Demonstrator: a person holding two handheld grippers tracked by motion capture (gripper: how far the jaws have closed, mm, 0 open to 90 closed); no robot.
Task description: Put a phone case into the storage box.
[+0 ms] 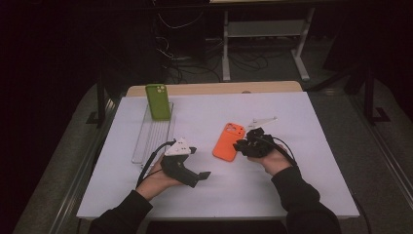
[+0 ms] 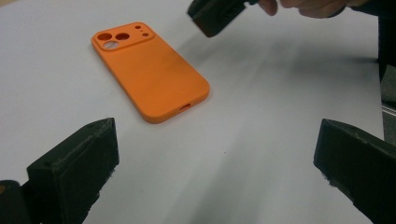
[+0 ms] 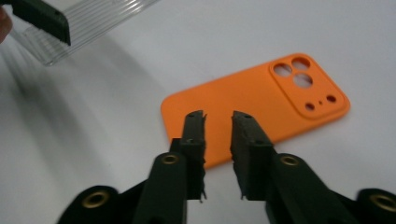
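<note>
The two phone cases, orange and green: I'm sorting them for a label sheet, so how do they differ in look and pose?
The orange case lies flat on the white table, back up; the green case stands propped upright in the clear ribbed rack. The orange case sits near the right gripper, while the green case is at the far left, away from both grippers. Both show camera cutouts at the top.

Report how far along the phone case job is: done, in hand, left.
Done: the green case stands upright in the clear slotted rack. In hand: the right gripper, jaws nearly together with nothing between them, hovers at the orange case, which lies flat on the table. The left gripper waits open. Left: probably gripping the orange case and racking it.
</note>
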